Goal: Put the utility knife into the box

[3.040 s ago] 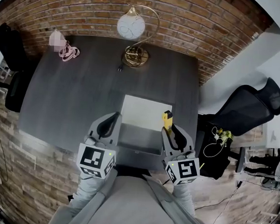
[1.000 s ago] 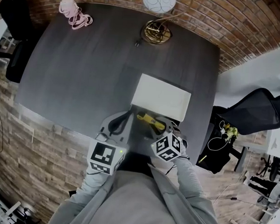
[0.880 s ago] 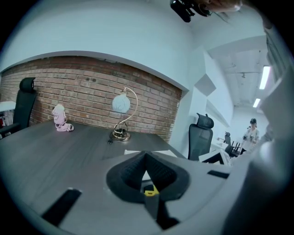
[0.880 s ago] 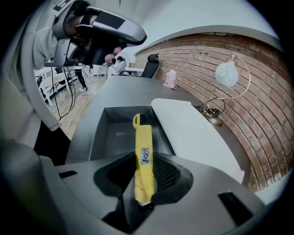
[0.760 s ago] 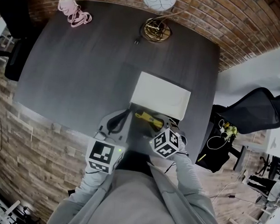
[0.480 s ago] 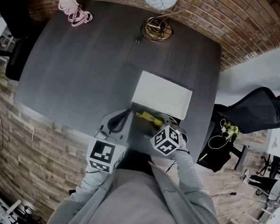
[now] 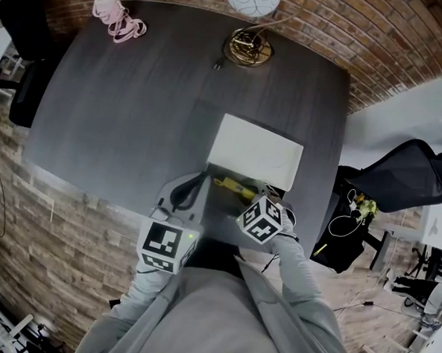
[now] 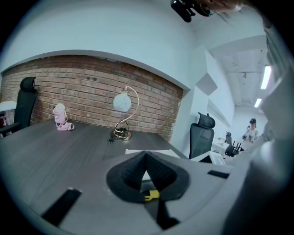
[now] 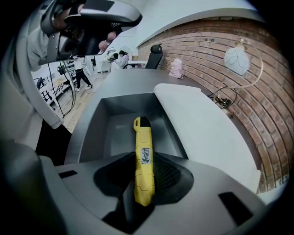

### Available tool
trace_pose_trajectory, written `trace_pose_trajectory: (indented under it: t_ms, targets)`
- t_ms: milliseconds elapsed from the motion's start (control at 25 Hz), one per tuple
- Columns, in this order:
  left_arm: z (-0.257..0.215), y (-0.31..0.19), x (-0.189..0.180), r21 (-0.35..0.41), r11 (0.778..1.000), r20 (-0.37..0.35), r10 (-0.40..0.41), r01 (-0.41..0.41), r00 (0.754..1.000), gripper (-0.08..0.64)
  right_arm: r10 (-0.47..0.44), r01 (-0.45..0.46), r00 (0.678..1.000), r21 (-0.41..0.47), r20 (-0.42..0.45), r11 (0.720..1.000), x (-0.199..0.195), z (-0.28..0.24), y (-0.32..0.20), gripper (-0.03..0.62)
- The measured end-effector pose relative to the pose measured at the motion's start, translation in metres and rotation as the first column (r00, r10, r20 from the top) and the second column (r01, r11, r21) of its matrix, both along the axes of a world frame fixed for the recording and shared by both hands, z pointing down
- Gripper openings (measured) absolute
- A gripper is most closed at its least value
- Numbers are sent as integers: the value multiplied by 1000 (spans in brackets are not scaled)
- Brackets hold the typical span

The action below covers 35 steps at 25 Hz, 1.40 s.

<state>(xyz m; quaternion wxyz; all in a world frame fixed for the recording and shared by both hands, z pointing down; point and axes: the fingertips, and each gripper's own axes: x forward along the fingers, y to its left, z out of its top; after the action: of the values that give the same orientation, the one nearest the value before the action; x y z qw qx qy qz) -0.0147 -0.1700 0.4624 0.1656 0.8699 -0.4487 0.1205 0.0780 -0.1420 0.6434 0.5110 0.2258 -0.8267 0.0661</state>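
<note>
right tool (image 9: pixel 146 176) tight around yellow utility knife (image 9: pixel 143 151), tip above the box (image 9: pixel 117 137)

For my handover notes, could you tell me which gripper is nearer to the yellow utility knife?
Right. The right gripper is shut on the utility knife, holding it at the open box; the left gripper is shut on nothing, to the knife's left beside the box.
</note>
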Motion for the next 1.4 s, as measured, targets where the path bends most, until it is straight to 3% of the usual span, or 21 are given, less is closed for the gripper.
trace_pose_trajectory:
  t_ms: [720,1400]
  targets:
    - [-8,3,-5,23,999,0,-24,24,1000,19,32,-32,999,-2,34,999,3,-9,0,129]
    - [-36,-3,-6,95,995,-8,-8,9,1000,19,143,-154,983,100,115,983,21,-63,-8,130]
